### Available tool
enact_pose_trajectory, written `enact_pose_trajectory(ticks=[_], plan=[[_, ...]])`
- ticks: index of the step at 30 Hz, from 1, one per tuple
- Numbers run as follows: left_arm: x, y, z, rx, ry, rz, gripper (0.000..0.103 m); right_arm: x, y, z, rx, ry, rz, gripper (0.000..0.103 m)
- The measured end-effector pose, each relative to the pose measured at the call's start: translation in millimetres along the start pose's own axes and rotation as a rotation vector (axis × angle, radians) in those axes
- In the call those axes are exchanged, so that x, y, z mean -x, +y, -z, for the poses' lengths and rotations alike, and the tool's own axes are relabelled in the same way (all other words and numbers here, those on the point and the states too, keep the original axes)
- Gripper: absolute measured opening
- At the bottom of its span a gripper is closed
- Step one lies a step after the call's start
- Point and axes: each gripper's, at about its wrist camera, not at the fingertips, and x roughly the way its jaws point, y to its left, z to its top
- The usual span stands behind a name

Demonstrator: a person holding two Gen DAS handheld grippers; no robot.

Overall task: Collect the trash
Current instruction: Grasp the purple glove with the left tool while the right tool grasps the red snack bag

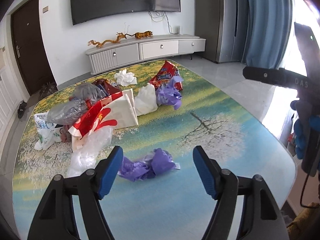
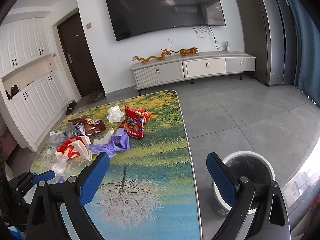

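Observation:
Trash lies on a table with a landscape print (image 1: pixel 180 190). In the left wrist view a crumpled purple wrapper (image 1: pixel 148 165) lies just ahead of my open, empty left gripper (image 1: pixel 158 160), between its blue fingertips. Farther back are a red-and-white bag (image 1: pixel 108 116), grey plastic (image 1: pixel 68 110), a white bag (image 1: pixel 145 100), a purple wrapper (image 1: pixel 169 95), a red snack packet (image 1: pixel 166 76) and white tissue (image 1: pixel 126 77). My right gripper (image 2: pixel 158 164) is open and empty above the table's right edge (image 2: pixel 192 160). A round bin (image 2: pixel 250 168) stands on the floor below its right finger.
A TV cabinet (image 2: pixel 192 68) and wall TV (image 2: pixel 166 8) stand behind the table. White cupboards (image 2: pixel 30 92) and a dark door (image 2: pixel 78 54) are at left, a fridge (image 2: pixel 270 32) and blue curtain at right. The left gripper shows at lower left in the right wrist view (image 2: pixel 43 176).

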Motion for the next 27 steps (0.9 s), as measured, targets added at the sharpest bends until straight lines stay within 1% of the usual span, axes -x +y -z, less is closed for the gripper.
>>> enact_pose_trajectory(ticks=[5, 7, 9, 10, 11, 12, 15, 18, 20, 21, 23, 24, 26, 27], plan=[[-18, 1, 3, -0.049, 0.049, 0.008, 0.07, -16, 2, -5, 0.022, 0.033, -0.013, 0.098], [-26, 3, 6, -0.054, 0.074, 0.012, 0.064, -21, 5, -9, 0.036, 0.043, -0.027, 0.098], [-33, 6, 10, -0.042, 0.102, 0.024, 0.044, -29, 10, -15, 0.058, 0.05, -0.046, 0.098], [-37, 10, 10, -0.02, 0.118, 0.048, 0.04, -33, 12, -18, 0.066, 0.052, -0.052, 0.098], [-36, 12, 11, -0.009, 0.116, 0.056, 0.037, -38, 14, -22, 0.08, 0.056, -0.06, 0.098], [-36, 15, 11, 0.004, 0.112, 0.059, 0.037, -43, 17, -26, 0.089, 0.061, -0.068, 0.098], [-39, 22, 10, 0.037, 0.112, 0.084, 0.035, -59, 21, -37, 0.101, 0.078, -0.098, 0.093], [-40, 26, 10, 0.058, 0.112, 0.096, 0.032, -79, 21, -48, 0.091, 0.101, -0.134, 0.085], [-41, 29, 10, 0.071, 0.112, 0.106, 0.032, -95, 19, -56, 0.079, 0.119, -0.145, 0.073], [-42, 30, 10, 0.077, 0.111, 0.108, 0.032, -100, 19, -58, 0.077, 0.125, -0.147, 0.071], [-41, 31, 10, 0.087, 0.108, 0.109, 0.032, -119, 19, -66, 0.072, 0.148, -0.162, 0.062], [-41, 31, 10, 0.09, 0.107, 0.11, 0.032, -127, 18, -69, 0.072, 0.158, -0.17, 0.06], [-39, 33, 10, 0.098, 0.106, 0.115, 0.032, -143, 20, -73, 0.069, 0.179, -0.18, 0.053], [-39, 34, 10, 0.104, 0.106, 0.117, 0.032, -148, 21, -74, 0.068, 0.187, -0.184, 0.052]])
